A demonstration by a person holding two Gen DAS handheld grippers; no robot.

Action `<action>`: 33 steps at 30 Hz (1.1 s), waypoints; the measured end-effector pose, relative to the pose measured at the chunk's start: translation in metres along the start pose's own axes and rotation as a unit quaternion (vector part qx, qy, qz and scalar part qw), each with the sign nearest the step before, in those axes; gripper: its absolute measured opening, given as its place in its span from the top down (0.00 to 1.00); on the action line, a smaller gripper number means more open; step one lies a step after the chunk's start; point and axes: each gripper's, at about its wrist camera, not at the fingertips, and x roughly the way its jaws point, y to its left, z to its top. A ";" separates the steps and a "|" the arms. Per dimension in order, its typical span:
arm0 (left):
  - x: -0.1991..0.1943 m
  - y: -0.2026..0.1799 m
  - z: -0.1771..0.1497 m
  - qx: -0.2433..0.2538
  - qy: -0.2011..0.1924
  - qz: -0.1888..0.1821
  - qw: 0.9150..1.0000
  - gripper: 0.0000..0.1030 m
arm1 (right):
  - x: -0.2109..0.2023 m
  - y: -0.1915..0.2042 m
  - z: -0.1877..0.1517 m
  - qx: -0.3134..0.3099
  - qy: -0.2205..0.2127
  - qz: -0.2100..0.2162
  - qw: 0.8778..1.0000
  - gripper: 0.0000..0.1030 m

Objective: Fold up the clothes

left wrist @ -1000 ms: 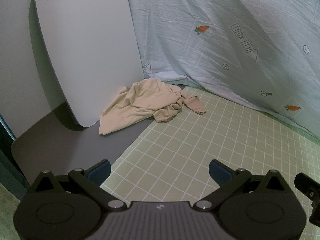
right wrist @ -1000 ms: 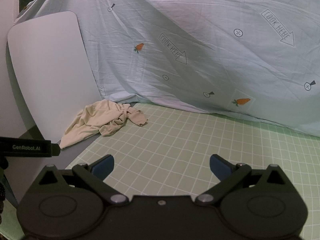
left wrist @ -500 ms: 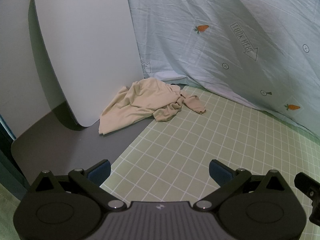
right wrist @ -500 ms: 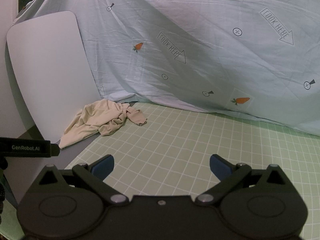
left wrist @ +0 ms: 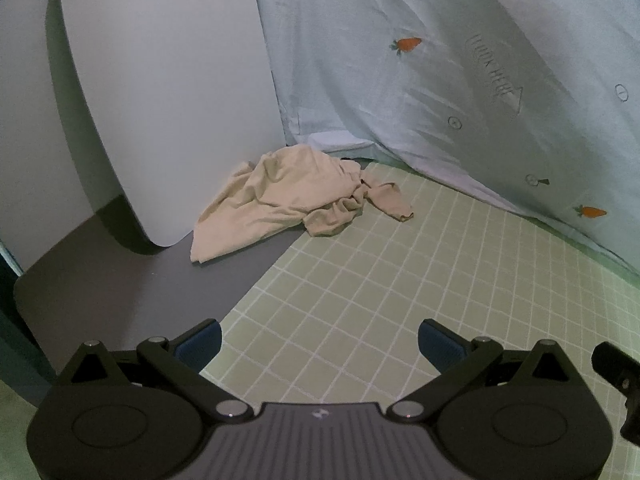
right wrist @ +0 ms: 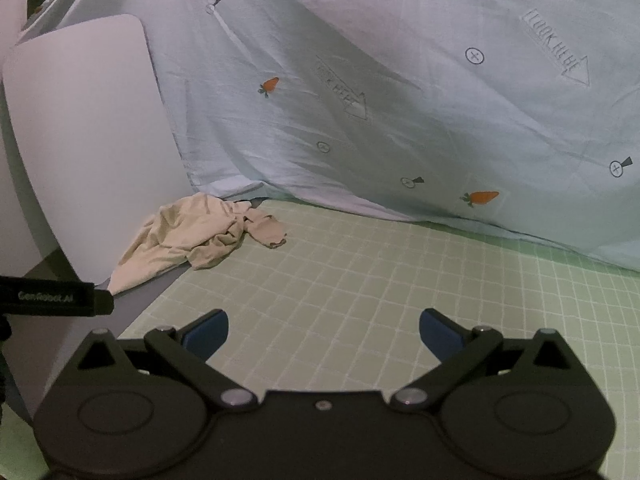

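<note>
Beige garment [left wrist: 288,192] on a pale green mat [left wrist: 400,280] with a white grid.
Behind hangs a light blue sheet [right wrist: 400,100] printed with orange carrots, grey arrows and small circles. A white board [left wrist: 160,92] stands on the grey counter [left wrist: 120,280]. Black grippers carry blue pads [right wrist: 208,334].

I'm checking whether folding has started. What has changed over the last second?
Nothing taken hold of or let go. The view from the right hand-held gripper shifted slightly. The left hand-held gripper stayed put; both remain open, and the beige garment lies crumpled in the same spot.
</note>
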 end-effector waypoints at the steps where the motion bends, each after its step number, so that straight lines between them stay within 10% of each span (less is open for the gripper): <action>1: 0.004 0.000 0.002 0.000 0.002 0.001 1.000 0.00 | 0.004 -0.001 0.002 0.000 0.001 -0.001 1.000 0.00; 26: 0.240 0.074 0.101 -0.126 0.100 0.101 0.982 0.00 | 0.289 0.067 0.107 -0.114 0.061 0.060 0.990 0.01; 33: 0.305 0.110 0.110 -0.174 0.116 0.151 0.966 0.02 | 0.383 0.103 0.115 -0.128 0.089 0.137 0.978 0.30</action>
